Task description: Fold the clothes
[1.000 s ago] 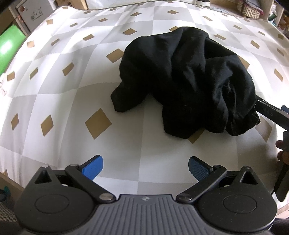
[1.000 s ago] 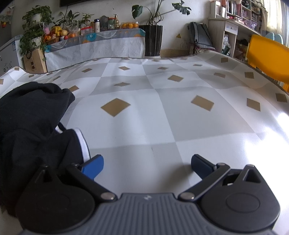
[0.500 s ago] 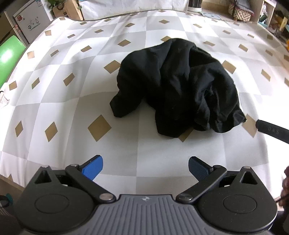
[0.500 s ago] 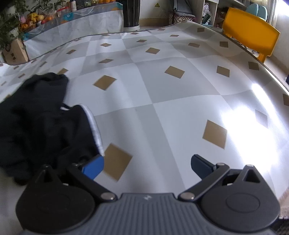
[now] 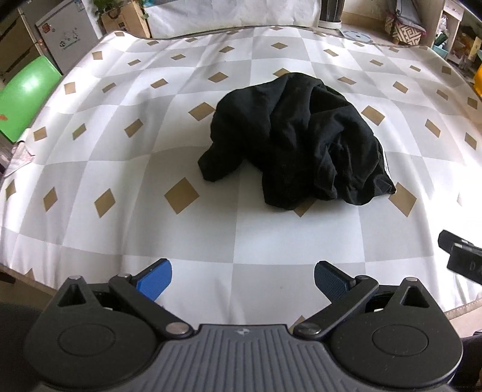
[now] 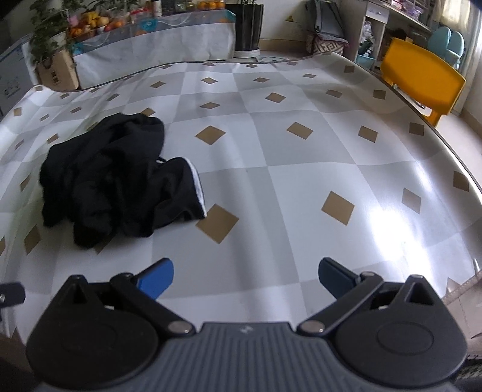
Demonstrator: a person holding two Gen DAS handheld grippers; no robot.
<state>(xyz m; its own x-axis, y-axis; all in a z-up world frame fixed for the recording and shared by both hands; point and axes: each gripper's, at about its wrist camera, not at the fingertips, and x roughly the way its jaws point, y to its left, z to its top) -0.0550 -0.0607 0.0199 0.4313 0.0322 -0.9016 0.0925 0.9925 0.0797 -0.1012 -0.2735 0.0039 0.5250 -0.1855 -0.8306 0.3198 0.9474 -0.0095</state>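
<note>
A crumpled black garment [image 5: 298, 138] lies in a heap on the checked tablecloth [image 5: 120, 156], with a thin white trim showing at its right edge. In the right wrist view the same garment [image 6: 117, 178] sits at the left, its white-edged hem toward the middle. My left gripper [image 5: 241, 280] hangs open near the table's front edge, well short of the cloth, with nothing between its blue pads. My right gripper [image 6: 245, 279] is open too and holds nothing, with the garment ahead and to its left. Part of the right gripper's body [image 5: 461, 256] shows at the right of the left wrist view.
A yellow chair [image 6: 421, 81] stands off the table's right side and a green chair [image 5: 24, 93] off its left. A long side table with fruit and plants [image 6: 150, 33] and a dark planter [image 6: 247, 27] lie beyond the far edge. Shelves [image 6: 379, 27] line the back right.
Both grippers have drawn back and up from the garment toward the table's front edge. The right gripper, earlier right beside the cloth's white-edged hem, is now clear of it. The garment looks unmoved.
</note>
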